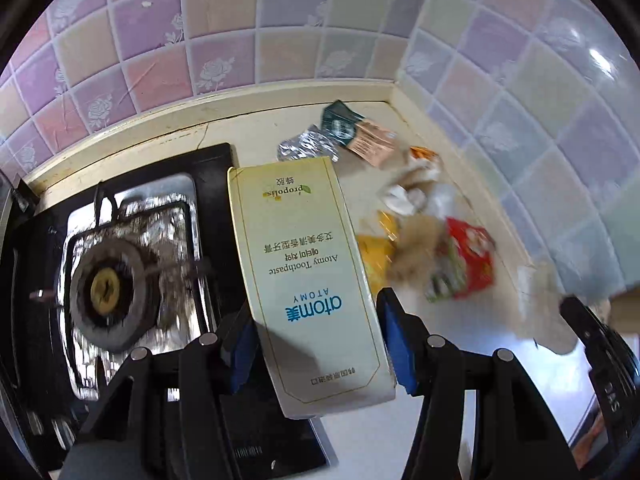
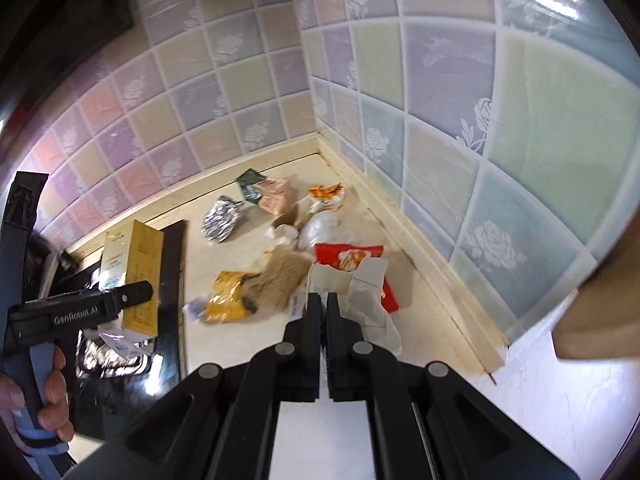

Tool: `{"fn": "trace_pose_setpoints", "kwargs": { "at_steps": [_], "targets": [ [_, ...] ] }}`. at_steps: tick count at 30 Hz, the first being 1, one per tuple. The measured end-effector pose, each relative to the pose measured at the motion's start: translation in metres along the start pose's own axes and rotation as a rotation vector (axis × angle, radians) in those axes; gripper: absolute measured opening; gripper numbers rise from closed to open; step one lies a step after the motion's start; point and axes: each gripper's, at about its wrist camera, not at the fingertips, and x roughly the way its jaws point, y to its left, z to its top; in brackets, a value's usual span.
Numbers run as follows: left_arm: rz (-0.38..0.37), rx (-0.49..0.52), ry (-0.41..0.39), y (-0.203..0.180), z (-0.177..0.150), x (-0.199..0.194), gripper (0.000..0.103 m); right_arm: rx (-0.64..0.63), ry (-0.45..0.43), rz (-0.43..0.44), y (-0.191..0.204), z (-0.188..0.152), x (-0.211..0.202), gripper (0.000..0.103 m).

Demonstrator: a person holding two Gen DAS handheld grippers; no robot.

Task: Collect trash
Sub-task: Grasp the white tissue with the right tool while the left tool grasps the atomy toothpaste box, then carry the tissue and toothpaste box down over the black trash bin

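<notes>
My left gripper (image 1: 316, 340) is shut on a cream toothpaste box (image 1: 304, 276) and holds it above the edge of the gas stove (image 1: 116, 280). The box and that gripper also show in the right wrist view (image 2: 134, 272), at the left. My right gripper (image 2: 324, 304) is shut on a piece of crumpled white paper (image 2: 370, 304), held over a red packet (image 2: 352, 260). Loose trash lies in the counter corner: a yellow wrapper (image 2: 230, 296), a brown fibrous wad (image 2: 280, 276), a foil wrapper (image 2: 222, 220), a green sachet (image 2: 250, 184) and a pink sachet (image 2: 276, 196).
Pastel tiled walls (image 2: 460, 120) meet in a corner behind the trash. The cream countertop (image 2: 420, 312) ends at a raised lip along both walls. The black stove with its burner (image 1: 106, 284) fills the left side. A tan object (image 2: 600, 320) intrudes at the right edge.
</notes>
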Motion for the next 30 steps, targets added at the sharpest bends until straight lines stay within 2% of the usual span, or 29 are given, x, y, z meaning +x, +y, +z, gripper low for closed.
{"fn": "trace_pose_setpoints", "kwargs": {
  "at_steps": [6,11,15,23,30],
  "targets": [
    [-0.026,0.018,-0.047,-0.024,-0.083,-0.059,0.055,-0.079,-0.003,0.073,0.012,-0.041,-0.051,0.001],
    [-0.010,0.004,-0.077,-0.038,-0.154,-0.091,0.055,-0.119,0.014,0.146,0.014,-0.088,-0.092,0.001],
    [0.002,-0.016,-0.079,-0.048,-0.213,-0.107,0.055,-0.172,0.044,0.171,0.016,-0.131,-0.115,0.001],
    [0.013,-0.013,0.007,-0.055,-0.298,-0.109,0.055,-0.180,0.126,0.210,0.016,-0.203,-0.128,0.002],
    [0.021,0.036,0.064,-0.055,-0.341,-0.091,0.055,-0.158,0.202,0.191,0.022,-0.259,-0.105,0.002]
  ]
}}
